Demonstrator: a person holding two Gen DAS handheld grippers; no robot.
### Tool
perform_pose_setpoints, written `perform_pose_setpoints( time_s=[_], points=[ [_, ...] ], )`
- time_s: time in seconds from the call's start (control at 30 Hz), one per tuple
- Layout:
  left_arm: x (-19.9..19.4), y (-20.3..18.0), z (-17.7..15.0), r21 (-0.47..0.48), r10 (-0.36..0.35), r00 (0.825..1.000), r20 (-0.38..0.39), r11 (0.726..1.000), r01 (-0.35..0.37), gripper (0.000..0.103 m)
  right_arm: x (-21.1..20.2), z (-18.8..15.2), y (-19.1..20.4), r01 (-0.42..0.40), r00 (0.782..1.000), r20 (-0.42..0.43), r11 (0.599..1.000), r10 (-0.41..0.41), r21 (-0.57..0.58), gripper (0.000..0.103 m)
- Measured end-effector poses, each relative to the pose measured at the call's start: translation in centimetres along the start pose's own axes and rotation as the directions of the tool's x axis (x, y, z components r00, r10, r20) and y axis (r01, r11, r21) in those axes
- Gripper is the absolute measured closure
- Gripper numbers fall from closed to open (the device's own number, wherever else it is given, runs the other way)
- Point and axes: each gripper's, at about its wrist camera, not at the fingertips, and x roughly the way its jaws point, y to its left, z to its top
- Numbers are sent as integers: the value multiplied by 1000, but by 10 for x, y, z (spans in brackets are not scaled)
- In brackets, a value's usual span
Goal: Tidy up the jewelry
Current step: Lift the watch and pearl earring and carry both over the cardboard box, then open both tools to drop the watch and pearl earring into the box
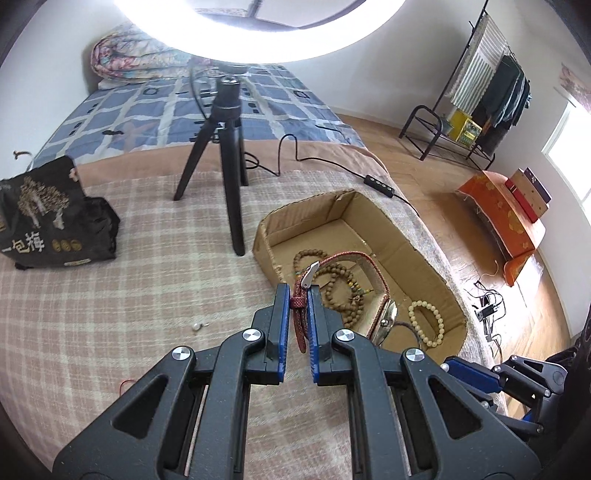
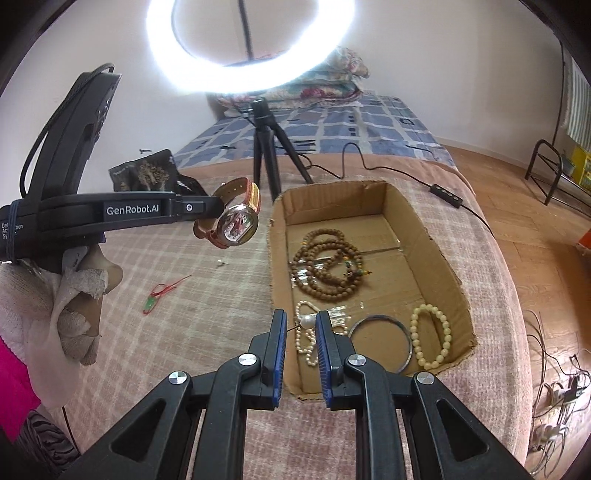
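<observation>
Behind the cardboard box point(image 2: 424, 236), a tripod point(image 2: 264, 155) stands, seemingly clear.

We see the ring light point(image 1: 255, 29) cut off by the top edge in the left wrist view, and part of the watch point(image 1: 343, 280) strap hidden behind the left gripper point(image 1: 298, 295). Small pale bits on the blanket point(image 1: 197, 326) are too tiny to identify. In the right wrist view, the sleeve point(image 2: 11, 373) runs off the left edge.
</observation>
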Motion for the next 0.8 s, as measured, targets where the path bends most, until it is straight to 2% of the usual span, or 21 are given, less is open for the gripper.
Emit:
perform_pose_setpoints(
  time_s=[0.8],
  points=[
    [73,-68,31,87,-1,1000,-26,996,3,96,16,-1,-31,3,1000,-25,997,-1,82,88]
  ],
)
